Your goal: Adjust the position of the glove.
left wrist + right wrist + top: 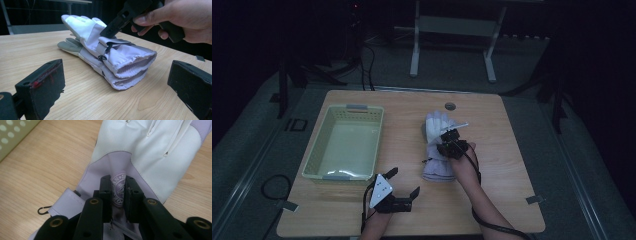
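Two white and lilac gloves lie stacked near the middle of the wooden table, fingers pointing away from me. In the left gripper view the gloves show their open cuffs. My right gripper points down onto the back of the top glove. Its jaws stand a narrow gap apart over the round logo, and no fabric is pinched between them. One of its fingertips rests on the top glove by the wrist strap. My left gripper stands wide open near the front edge, facing the cuffs, with nothing between its fingers.
A pale green perforated basket sits at the table's left, with nothing in it. A round cable hole lies at the back of the table behind the gloves. A white frame stand is on the floor beyond.
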Tool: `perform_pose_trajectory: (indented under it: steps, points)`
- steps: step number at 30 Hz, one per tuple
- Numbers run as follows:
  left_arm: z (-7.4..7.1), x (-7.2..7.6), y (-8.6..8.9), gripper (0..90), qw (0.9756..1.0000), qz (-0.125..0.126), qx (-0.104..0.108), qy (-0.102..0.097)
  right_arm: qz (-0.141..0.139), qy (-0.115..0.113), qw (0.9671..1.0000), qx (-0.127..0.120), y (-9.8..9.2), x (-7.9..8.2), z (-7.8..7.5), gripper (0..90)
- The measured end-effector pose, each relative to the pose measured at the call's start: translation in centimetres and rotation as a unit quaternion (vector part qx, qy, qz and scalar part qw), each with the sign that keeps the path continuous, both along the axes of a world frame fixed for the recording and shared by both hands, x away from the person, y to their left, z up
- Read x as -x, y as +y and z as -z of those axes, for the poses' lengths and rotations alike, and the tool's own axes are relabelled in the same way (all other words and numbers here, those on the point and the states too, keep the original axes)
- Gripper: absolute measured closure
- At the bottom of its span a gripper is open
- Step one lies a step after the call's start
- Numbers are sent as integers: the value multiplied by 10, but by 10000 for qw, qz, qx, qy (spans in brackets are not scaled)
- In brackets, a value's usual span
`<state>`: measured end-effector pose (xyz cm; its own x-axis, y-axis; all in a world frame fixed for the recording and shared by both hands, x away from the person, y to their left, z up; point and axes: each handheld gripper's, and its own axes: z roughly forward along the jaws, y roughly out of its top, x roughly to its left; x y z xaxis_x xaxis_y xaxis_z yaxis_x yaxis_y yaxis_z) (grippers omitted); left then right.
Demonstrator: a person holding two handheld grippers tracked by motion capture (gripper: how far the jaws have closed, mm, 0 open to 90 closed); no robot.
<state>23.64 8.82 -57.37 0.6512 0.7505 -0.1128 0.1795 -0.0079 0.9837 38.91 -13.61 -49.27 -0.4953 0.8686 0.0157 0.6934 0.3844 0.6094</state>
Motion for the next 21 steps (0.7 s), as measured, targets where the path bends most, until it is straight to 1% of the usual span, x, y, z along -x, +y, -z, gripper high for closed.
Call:
perform_pose_trajectory:
  steps: [4, 6, 10, 13, 15, 18, 21]
  points:
    - [0, 0, 0, 11, 10000, 4, 5, 0, -169, 53, 9998, 56, -3, 0, 4, 781]
    - [0, 0, 0, 11, 10000, 1, -3, 3, -176, 88, 9998, 14, -7, 1, 4, 780]
    - [0, 0, 0, 11, 10000, -6, -14, -10, -233, 117, 9997, 23, -13, 3, 5, 777]
    - [0, 0, 0, 11, 10000, -8, -25, -10, -242, 75, 9997, 72, -16, 7, 3, 766]
    - [0, 0, 0, 11, 10000, -6, -22, -5, -264, 35, 9996, 100, -16, 8, 2, 728]
    - [0, 0, 0, 11, 10000, -10, -10, 10, -329, 3, 9994, 70, -16, 9, 1, 663]
    - [0, 0, 1, 11, 10000, -8, -3, 13, -452, -94, 9989, 33, -16, 10, 0, 536]
